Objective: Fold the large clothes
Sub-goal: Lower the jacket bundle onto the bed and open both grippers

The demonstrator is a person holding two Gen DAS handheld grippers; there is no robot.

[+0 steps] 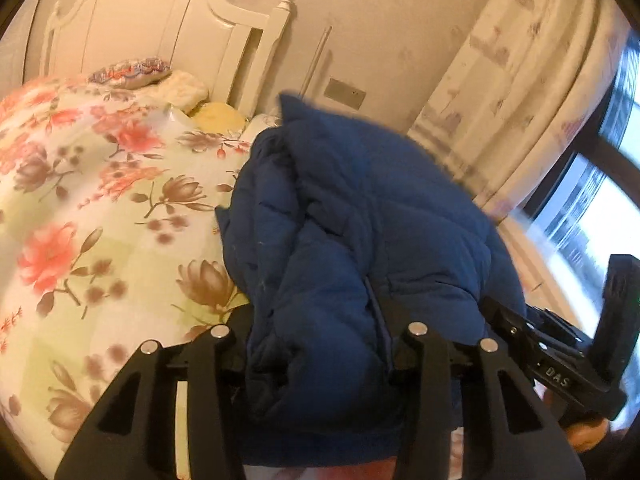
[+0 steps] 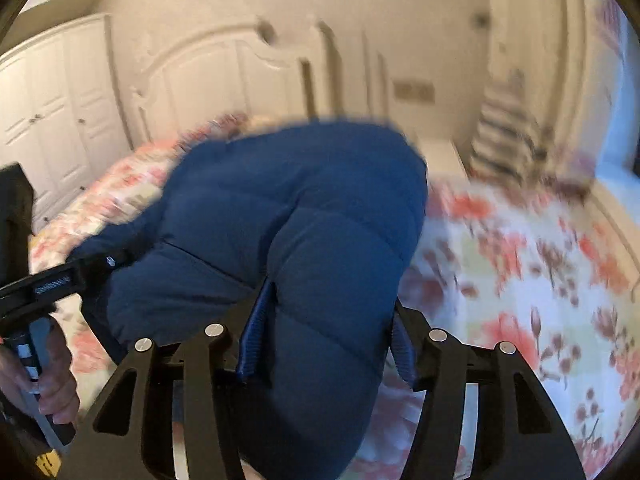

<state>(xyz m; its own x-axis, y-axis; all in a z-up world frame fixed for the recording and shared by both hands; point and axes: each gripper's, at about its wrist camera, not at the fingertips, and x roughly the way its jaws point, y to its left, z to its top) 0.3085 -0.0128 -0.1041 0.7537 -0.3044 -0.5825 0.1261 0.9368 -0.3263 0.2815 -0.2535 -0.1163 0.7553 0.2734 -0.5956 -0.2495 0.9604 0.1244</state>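
Left wrist view: both grippers, left (image 1: 324,332) and right (image 2: 324,320), clamp the puffy blue jacket (image 1: 360,216) above the floral bed (image 1: 100,208) (soft, bulky, slippery, so I'd pinch seams).

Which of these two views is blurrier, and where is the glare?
Right wrist view: blurrier, with the floral bedspread and headboard smeared, the blue jacket soft-edged. Left wrist view: mostly sharp, streaked only near the curtain; the window is blown out white. Both bend at the rim.
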